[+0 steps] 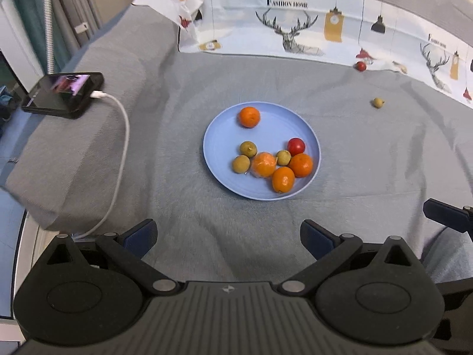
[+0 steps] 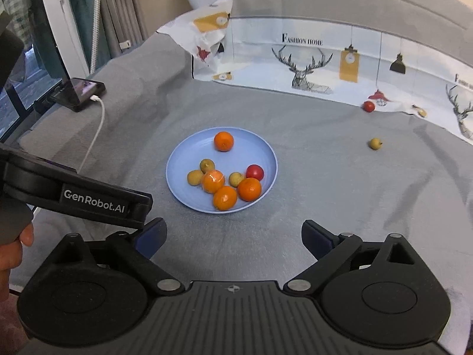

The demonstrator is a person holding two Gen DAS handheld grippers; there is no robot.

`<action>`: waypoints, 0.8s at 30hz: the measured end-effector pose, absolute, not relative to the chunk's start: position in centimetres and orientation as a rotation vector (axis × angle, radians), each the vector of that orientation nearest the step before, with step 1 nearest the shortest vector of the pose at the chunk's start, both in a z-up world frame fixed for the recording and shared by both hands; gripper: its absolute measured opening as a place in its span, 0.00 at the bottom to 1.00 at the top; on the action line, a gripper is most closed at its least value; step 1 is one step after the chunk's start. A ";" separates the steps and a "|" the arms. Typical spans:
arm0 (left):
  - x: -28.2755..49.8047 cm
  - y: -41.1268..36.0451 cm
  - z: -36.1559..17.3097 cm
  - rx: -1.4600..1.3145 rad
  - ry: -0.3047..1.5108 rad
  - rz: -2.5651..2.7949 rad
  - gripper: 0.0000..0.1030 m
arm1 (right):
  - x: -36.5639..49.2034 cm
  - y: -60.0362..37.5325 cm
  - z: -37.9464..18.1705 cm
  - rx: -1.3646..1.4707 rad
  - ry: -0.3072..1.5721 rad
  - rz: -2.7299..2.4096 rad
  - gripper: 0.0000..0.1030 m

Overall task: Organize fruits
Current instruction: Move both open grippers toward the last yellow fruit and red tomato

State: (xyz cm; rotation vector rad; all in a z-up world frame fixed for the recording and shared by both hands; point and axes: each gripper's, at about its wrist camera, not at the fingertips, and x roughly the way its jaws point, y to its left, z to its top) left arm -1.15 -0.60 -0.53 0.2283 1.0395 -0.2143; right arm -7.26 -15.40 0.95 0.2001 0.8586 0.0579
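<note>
Reaching for the stray red fruit [image 2: 368,106] or yellow-green fruit [image 2: 375,143], you risk nudging them away across soft bedding; both your left gripper [image 1: 228,238] and right gripper [image 2: 233,238] gape empty, well short of the plate [image 2: 183,159].

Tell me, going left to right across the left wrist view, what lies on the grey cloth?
Phone → white charging cable → blue plate with its fruit → small red fruit by the printed cloth → yellowish fruit lying alone.

Grey bedspread [image 1: 266,236], deer-print sheet [image 1: 295,29], grey curtains [image 2: 124,9] behind.
</note>
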 end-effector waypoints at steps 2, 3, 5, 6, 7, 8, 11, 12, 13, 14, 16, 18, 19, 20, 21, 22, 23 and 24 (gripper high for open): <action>-2.4 -0.5 0.1 0.231 1.018 -0.213 1.00 | -8.4 -15.2 1.6 0.191 0.835 0.057 0.95; -2.9 -0.5 0.4 0.234 1.006 -0.209 1.00 | -9.0 -15.1 1.8 0.188 0.824 0.057 0.95; -3.9 -0.3 1.0 0.237 0.985 -0.203 1.00 | -9.9 -15.0 2.3 0.182 0.805 0.054 0.95; -4.3 -0.2 1.3 0.237 0.980 -0.203 1.00 | -10.4 -15.0 2.6 0.180 0.796 0.050 0.95; -4.7 -0.1 1.5 0.234 0.974 -0.201 1.00 | -10.8 -15.1 2.9 0.179 0.784 0.046 0.96; -5.1 0.1 1.8 0.229 0.968 -0.199 1.00 | -11.2 -15.1 3.1 0.179 0.773 0.042 0.96; -6.0 0.5 2.4 0.214 0.953 -0.196 1.00 | -12.3 -15.2 3.9 0.179 0.744 0.031 0.96; -6.3 0.6 2.6 0.212 0.947 -0.195 1.00 | -12.6 -15.2 4.1 0.177 0.737 0.030 0.96; -6.6 0.7 2.7 0.210 0.939 -0.194 1.00 | -13.0 -15.1 4.3 0.173 0.728 0.029 0.96; -6.9 0.8 2.9 0.209 0.934 -0.193 1.00 | -13.3 -15.0 4.5 0.167 0.719 0.030 0.96; -7.4 0.9 3.0 0.203 0.930 -0.194 1.00 | -13.9 -14.8 4.8 0.154 0.706 0.031 0.96; -7.7 1.2 3.2 0.198 0.930 -0.196 1.00 | -14.5 -14.6 5.0 0.145 0.696 0.033 0.97; -7.9 1.3 3.3 0.195 0.928 -0.194 1.00 | -14.7 -14.5 5.1 0.144 0.692 0.033 0.97; -8.1 1.3 3.4 0.193 0.925 -0.194 1.00 | -14.8 -14.5 5.2 0.144 0.690 0.033 0.97; -8.2 1.4 3.6 0.189 0.921 -0.194 1.00 | -15.0 -14.4 5.3 0.144 0.688 0.033 0.97; -8.4 1.5 3.7 0.185 0.917 -0.195 1.00 | -15.1 -14.4 5.3 0.143 0.687 0.032 0.97; -8.6 1.6 3.8 0.183 0.913 -0.196 1.00 | -15.3 -14.3 5.4 0.142 0.684 0.031 0.97; -8.7 1.6 3.9 0.183 0.910 -0.197 1.00 | -15.4 -14.3 5.5 0.141 0.682 0.031 0.97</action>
